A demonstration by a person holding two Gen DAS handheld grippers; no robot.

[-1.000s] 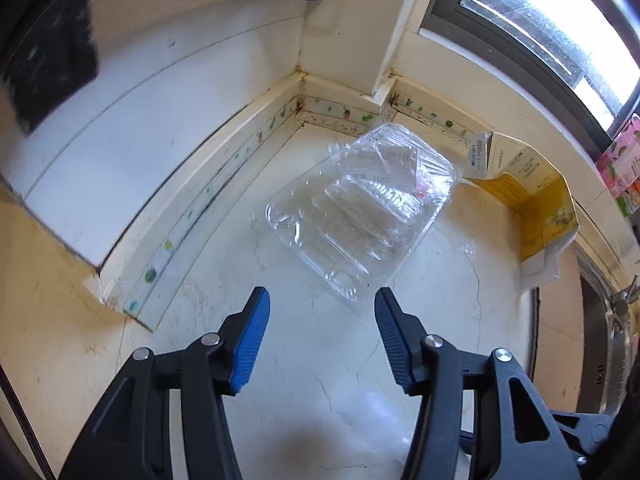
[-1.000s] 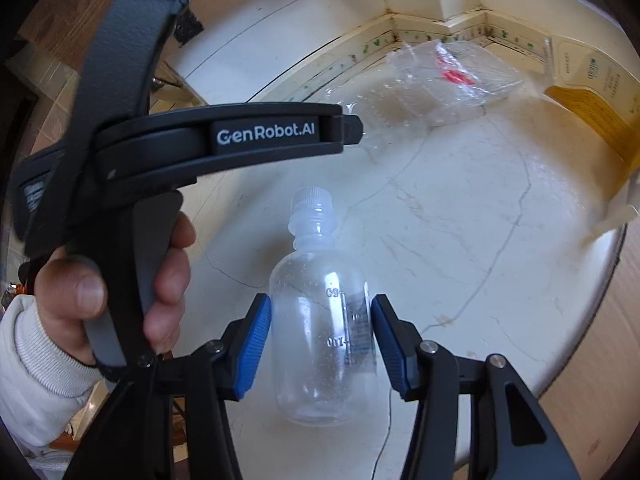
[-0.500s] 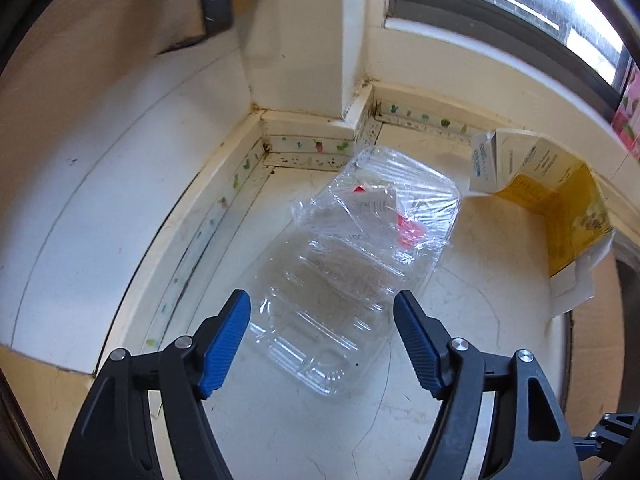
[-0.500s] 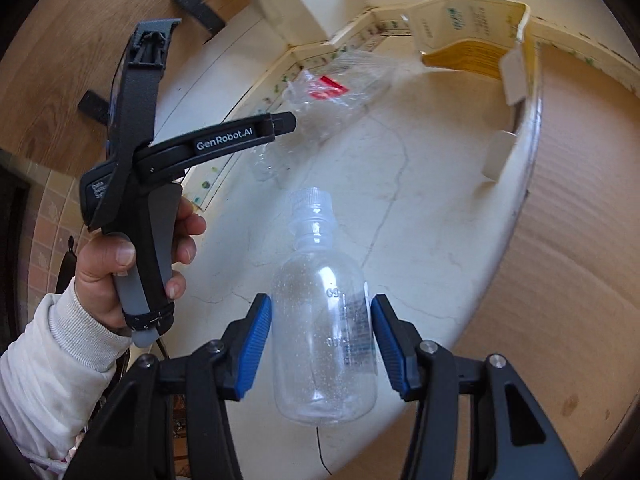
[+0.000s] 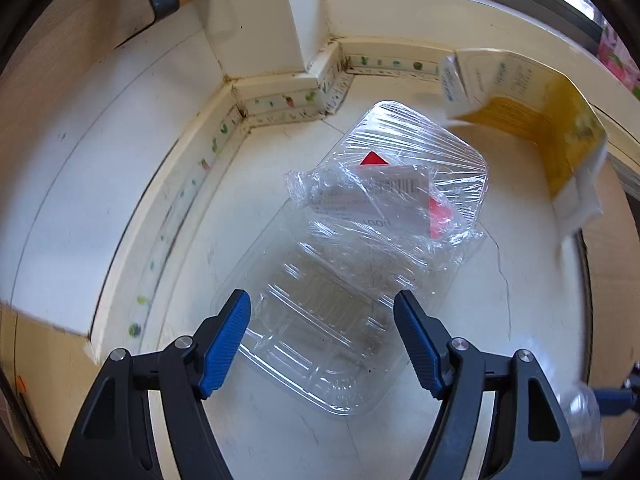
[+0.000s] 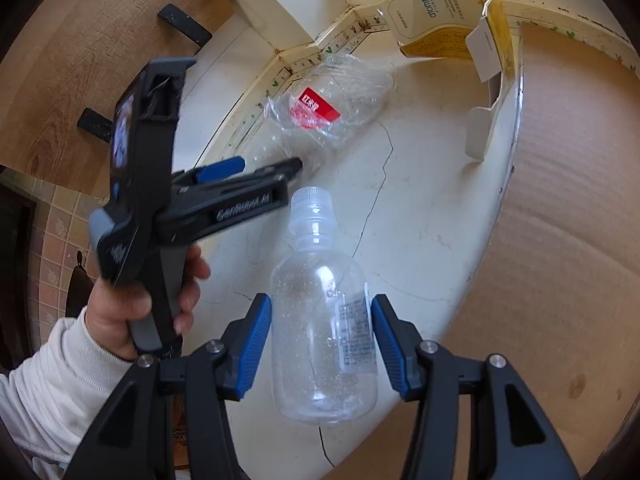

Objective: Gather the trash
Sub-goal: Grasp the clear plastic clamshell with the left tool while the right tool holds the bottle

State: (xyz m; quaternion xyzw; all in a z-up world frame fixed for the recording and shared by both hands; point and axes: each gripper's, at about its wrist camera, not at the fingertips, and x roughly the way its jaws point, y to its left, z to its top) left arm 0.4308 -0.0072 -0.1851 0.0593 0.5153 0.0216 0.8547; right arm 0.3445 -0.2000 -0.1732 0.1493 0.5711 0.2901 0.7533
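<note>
Clear plastic makes up both pieces of trash in play. Only the left wrist view shows the plastic tray in full: a ribbed, see-through clamshell lying flat on the cream counter, its far half wrapped in crumpled cling film carrying a paper label with red patches. Its long axis runs from near left to far right, toward the corner under the window. The left gripper hovers over the tray's near end with its blue-padded jaws spread wide, one on each side of the tray; whether the pads touch it cannot be told.

Only the right wrist view shows the bottle clearly: a small transparent bottle, empty, with a white screw cap and a printed label on its right side. It is clamped at the body between the right gripper pads, long axis pointing away from the camera, cap at the far end. This view also shows the person's left hand, in a white sleeve, gripping the other tool's handle to the left, and brown cardboard on the right beside the counter.

Both views show a yellow and white carton opened out at the counter's far right edge, well apart from the tray.
</note>
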